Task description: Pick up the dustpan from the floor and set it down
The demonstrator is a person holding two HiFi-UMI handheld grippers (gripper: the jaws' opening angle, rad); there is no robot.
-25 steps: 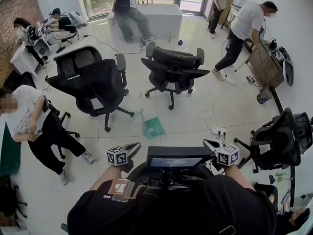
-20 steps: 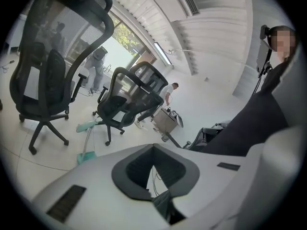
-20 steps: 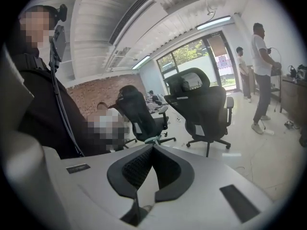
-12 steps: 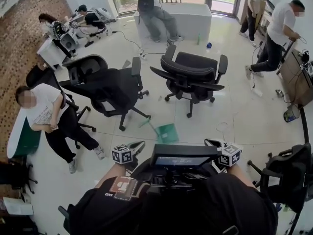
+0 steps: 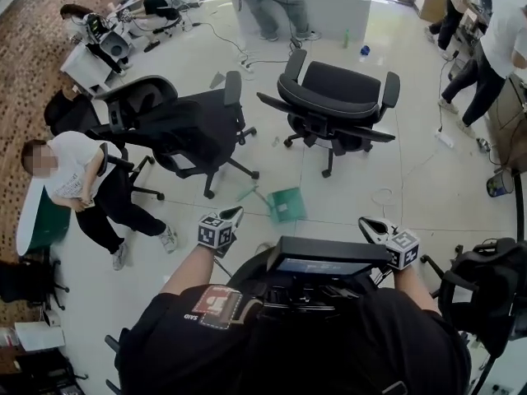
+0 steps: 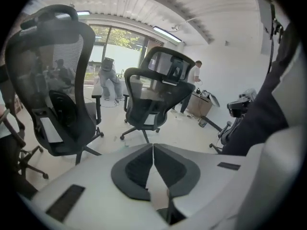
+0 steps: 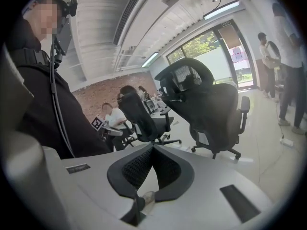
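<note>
A green dustpan (image 5: pixel 286 204) lies on the pale tiled floor in the head view, its thin handle slanting up and to the left. My left gripper (image 5: pixel 233 215) hangs just left of and nearer than the pan, above the floor, its jaws together and empty. My right gripper (image 5: pixel 366 225) is off to the pan's right, also closed with nothing in it. In the left gripper view the left gripper (image 6: pixel 153 145) shows its pads meeting at the tips. The right gripper (image 7: pixel 152 145) shows the same in the right gripper view. Neither gripper view shows the dustpan.
Two black office chairs (image 5: pixel 191 128) (image 5: pixel 336 97) stand just beyond the dustpan. A seated person in a white shirt (image 5: pixel 78 179) is at the left, and another black chair (image 5: pixel 486 282) at the right. A white counter (image 5: pixel 329 6) and several people are at the back.
Both grippers have moved forward toward the dustpan, and the head view has shifted with them. The dustpan lies where it was, and both jaws stay closed.
</note>
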